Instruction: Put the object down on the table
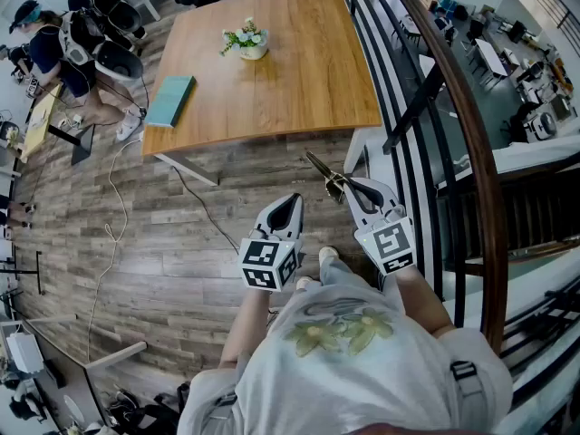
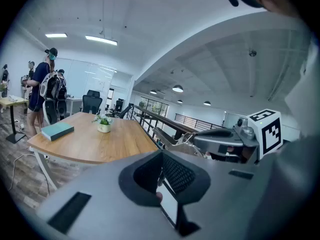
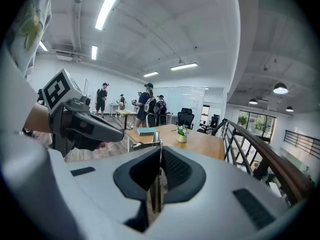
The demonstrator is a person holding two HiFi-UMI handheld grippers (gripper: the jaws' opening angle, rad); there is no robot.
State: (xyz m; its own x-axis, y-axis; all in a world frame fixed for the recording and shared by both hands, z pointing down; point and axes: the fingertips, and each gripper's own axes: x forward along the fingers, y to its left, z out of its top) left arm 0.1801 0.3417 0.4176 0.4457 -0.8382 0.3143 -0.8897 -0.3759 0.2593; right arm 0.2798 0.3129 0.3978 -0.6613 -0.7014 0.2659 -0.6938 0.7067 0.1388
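Note:
My right gripper (image 1: 349, 187) is shut on a thin metal tool (image 1: 324, 172) that sticks out forward and to the left, over the wood-plank floor just short of the table's near edge. In the right gripper view the tool (image 3: 149, 145) shows as a narrow metal strip clamped between the pads, its tip poking out past them. In the left gripper view the same tool (image 2: 176, 138) juts from the right gripper. My left gripper (image 1: 292, 198) hangs beside it on the left, shut and holding nothing. The wooden table (image 1: 299, 80) stands ahead.
On the table are a small flower pot (image 1: 249, 43) near the middle and a teal book (image 1: 170, 100) at the left edge. A dark stair railing (image 1: 453, 107) runs along the right. People with gear stand at the far left (image 1: 82, 43). A cable (image 1: 113, 207) trails across the floor.

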